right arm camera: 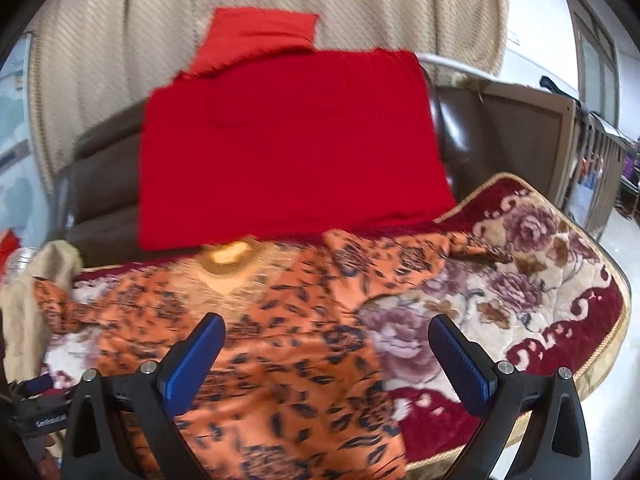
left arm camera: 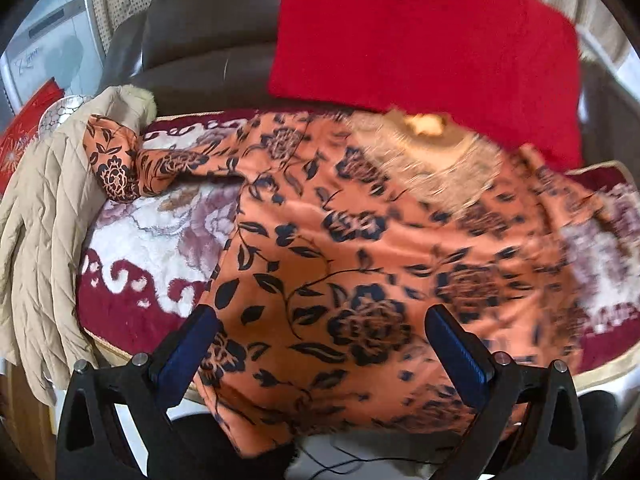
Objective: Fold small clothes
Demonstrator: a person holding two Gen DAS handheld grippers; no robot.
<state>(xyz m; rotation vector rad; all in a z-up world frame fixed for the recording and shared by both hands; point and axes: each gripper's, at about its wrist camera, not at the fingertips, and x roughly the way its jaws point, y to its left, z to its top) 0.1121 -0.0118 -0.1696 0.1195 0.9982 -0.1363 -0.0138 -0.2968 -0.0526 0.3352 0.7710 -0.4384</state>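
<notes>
An orange flowered top (left arm camera: 340,240) lies spread on a floral cushion (left arm camera: 152,240), its beige collar (left arm camera: 432,148) toward the far edge and its hem spilling over the near edge below both tongs. A red cloth (left arm camera: 424,36) leans folded against the backrest beyond the collar, and a quilted coat (left arm camera: 44,216) hangs off the left end.

The left tongs (left arm camera: 320,344) stand wide open with nothing between the pads, over the top's lower left part. The right tongs (right arm camera: 326,354) are likewise wide open and empty, over its lower right side, where bare cushion shows just to the right.

The top's long axis runs from hem to collar, straight ahead of both tongs. One sleeve (left arm camera: 132,168) trails to the far left corner, the other (right arm camera: 468,248) toward the far right. Each tongs sits nearer its own side, so the likely next step is for both to grip the hem corners or fold the sleeves inward. Motion blur hides whether either pad touches cloth.
</notes>
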